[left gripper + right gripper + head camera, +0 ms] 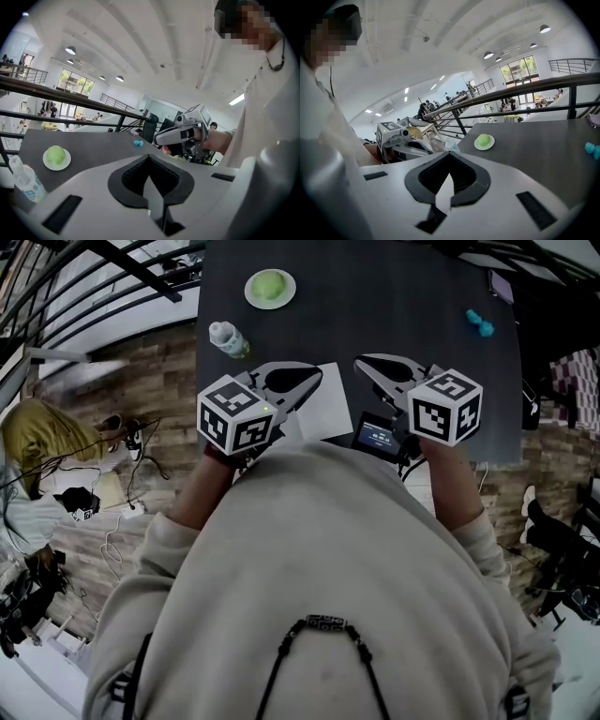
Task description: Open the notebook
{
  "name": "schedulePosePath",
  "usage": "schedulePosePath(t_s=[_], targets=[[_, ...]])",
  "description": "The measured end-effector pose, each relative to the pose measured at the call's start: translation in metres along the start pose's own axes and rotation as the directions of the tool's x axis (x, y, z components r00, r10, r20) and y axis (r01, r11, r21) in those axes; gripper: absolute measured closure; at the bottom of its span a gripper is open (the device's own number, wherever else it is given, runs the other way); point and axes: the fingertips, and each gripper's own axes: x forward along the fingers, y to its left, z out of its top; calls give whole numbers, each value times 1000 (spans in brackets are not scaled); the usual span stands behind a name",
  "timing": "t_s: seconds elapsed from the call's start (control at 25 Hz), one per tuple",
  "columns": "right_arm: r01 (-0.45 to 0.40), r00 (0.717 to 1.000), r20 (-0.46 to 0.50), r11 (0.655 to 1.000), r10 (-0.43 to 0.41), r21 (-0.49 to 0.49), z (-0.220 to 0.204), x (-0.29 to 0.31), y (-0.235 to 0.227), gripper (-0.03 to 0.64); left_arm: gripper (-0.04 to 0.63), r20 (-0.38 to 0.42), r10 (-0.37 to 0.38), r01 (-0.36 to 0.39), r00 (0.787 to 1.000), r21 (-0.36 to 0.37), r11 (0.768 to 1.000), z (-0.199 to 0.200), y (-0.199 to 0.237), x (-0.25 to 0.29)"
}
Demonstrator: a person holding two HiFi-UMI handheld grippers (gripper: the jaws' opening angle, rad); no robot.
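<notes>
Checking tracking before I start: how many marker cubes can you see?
2. One marker cube sits on the left tool, the other on the right tool. None looks hidden.

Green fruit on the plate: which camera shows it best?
The head view: it looks down on the green fruit and its whole plate. Both gripper views show it only side-on, across the table.

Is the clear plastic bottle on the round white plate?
No, the clear plastic bottle sits on the dark table, apart from the round white plate.
</notes>
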Motion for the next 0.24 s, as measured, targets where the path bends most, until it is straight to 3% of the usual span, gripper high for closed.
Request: schedulePosePath(t_s=[0.24], targets=[[8, 999, 31, 1000, -7, -22, -15, -31, 8, 600, 591, -9, 22, -21, 1000, 12, 1000, -12, -28, 1]])
